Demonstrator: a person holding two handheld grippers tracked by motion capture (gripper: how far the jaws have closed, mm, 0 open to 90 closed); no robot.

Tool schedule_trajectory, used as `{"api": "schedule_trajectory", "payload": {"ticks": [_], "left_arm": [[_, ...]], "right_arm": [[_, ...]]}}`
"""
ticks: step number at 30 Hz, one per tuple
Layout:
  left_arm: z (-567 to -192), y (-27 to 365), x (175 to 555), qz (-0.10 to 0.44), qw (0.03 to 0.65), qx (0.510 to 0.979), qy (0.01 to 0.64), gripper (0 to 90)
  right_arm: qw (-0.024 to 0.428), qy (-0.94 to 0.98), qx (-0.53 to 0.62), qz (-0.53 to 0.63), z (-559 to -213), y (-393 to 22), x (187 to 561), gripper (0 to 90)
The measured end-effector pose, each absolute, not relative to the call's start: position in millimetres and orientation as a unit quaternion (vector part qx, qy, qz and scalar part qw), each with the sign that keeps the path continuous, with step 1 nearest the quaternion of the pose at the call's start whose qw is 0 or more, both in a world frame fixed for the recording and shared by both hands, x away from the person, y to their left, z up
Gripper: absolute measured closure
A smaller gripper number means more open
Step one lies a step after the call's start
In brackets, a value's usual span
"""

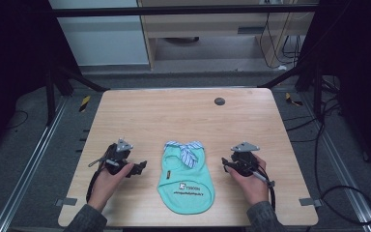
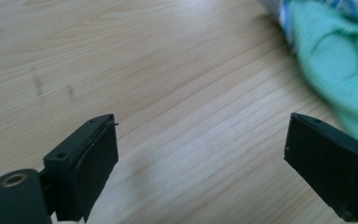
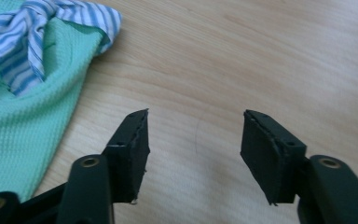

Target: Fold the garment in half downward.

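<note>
A small mint-green garment [image 1: 185, 180] with a blue-and-white striped collar and tie [image 1: 186, 150] lies flat on the wooden table [image 1: 183, 116], near the front edge between both hands. My left gripper [image 1: 137, 169] rests to its left, open, with bare wood between the jaws [image 2: 200, 158]. The garment's green edge [image 2: 340, 60] shows at the upper right of the left gripper view. My right gripper [image 1: 228, 165] sits to the garment's right, open and holding nothing [image 3: 193, 144]. The green fabric [image 3: 23, 126] and striped collar [image 3: 37, 32] lie to the left of its jaws.
A small dark round disc [image 1: 219, 101] is set into the table near its far edge. Cables [image 1: 328, 145] trail over the floor on the right. The table's far half is bare wood.
</note>
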State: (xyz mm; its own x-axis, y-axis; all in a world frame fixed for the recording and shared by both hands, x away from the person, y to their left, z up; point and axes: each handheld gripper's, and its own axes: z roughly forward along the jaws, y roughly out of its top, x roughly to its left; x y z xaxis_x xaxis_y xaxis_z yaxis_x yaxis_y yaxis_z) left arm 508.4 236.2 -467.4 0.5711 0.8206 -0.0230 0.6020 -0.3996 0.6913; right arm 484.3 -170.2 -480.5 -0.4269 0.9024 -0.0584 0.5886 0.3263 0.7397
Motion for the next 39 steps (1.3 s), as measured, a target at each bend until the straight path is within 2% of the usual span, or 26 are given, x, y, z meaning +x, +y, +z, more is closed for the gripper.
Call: {"api": "schedule_trajectory", "payload": {"ticks": [7,10,15,17,18,25,32,39], "left_arm": [[-449,210,530,0.162,0.328,0.839,0.403,14.9],[-445,202,536,0.167,0.331,0.840,0.396,21.2],[-437,187,549,0.173,0.338,0.842,0.382,37.3],[-434,184,552,0.175,0.344,0.840,0.381,38.9],[-432,182,556,0.176,0.348,0.839,0.379,45.3],[-431,173,573,0.170,0.351,0.840,0.376,56.7],[-440,168,580,0.156,0.351,0.839,0.385,61.5],[-447,155,588,0.143,0.339,0.849,0.379,60.3]], "right_arm": [[0.226,0.818,0.427,0.313,-462,-146,504,53.2],[0.219,0.825,0.417,0.312,-459,-136,513,59.6],[0.204,0.839,0.394,0.314,-457,-126,527,70.6],[0.205,0.841,0.389,0.316,-457,-126,529,73.2],[0.202,0.842,0.384,0.321,-454,-125,533,77.9],[0.201,0.849,0.370,0.318,-449,-117,551,86.4],[0.190,0.856,0.363,0.316,-451,-105,560,88.0],[0.171,0.856,0.369,0.320,-460,-95,571,79.9]]}}
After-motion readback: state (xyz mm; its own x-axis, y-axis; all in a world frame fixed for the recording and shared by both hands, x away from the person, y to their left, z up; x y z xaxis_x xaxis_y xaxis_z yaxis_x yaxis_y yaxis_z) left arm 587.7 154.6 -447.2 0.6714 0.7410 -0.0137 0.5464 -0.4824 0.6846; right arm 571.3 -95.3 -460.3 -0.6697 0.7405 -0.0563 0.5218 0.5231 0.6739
